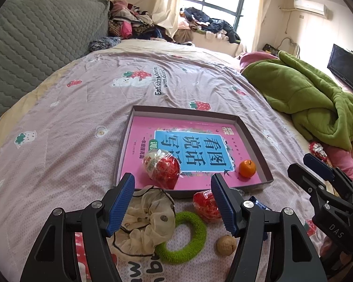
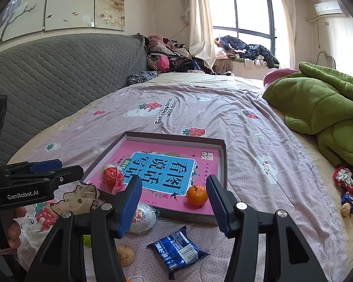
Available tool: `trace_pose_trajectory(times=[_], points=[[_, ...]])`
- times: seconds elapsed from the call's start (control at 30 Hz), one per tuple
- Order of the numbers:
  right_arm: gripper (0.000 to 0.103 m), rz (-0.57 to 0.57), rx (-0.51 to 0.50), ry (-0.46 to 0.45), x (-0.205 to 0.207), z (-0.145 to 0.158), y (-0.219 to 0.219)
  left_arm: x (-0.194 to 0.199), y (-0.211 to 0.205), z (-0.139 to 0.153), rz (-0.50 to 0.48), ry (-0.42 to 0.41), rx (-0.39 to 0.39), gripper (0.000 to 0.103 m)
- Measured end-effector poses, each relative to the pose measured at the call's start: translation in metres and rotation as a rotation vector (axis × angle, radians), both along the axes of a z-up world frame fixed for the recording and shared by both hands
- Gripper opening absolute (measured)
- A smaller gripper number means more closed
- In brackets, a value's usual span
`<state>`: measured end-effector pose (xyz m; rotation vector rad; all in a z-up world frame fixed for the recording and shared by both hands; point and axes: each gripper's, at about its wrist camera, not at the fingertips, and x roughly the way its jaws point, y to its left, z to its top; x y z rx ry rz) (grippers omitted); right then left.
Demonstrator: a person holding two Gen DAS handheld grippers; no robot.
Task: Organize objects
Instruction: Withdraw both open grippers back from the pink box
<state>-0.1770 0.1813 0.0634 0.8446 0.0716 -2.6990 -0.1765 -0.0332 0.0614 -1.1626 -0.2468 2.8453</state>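
We see a mauve bedsheet printed with red strawberries and white bears, a shallow grey cardboard tray holding a pink book with a blue title panel, 1 small orange mandarin, a lime-green knitted ring, and a quilted grey headboard.

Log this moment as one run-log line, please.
phase: sorting into tray | in tray: orange, red wrapped ball | outside: green ring, blue packet | left claw: open, empty | right claw: open, empty
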Motion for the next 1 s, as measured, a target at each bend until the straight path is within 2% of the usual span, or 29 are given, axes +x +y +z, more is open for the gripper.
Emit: trace_pose_trajectory(times=[1.0], points=[[0.056, -0.034, -0.023, -0.028, 0.056, -0.006, -0.003, 0.042, -0.015, -0.023, -0.008, -0.019, 0.0, 0.069]])
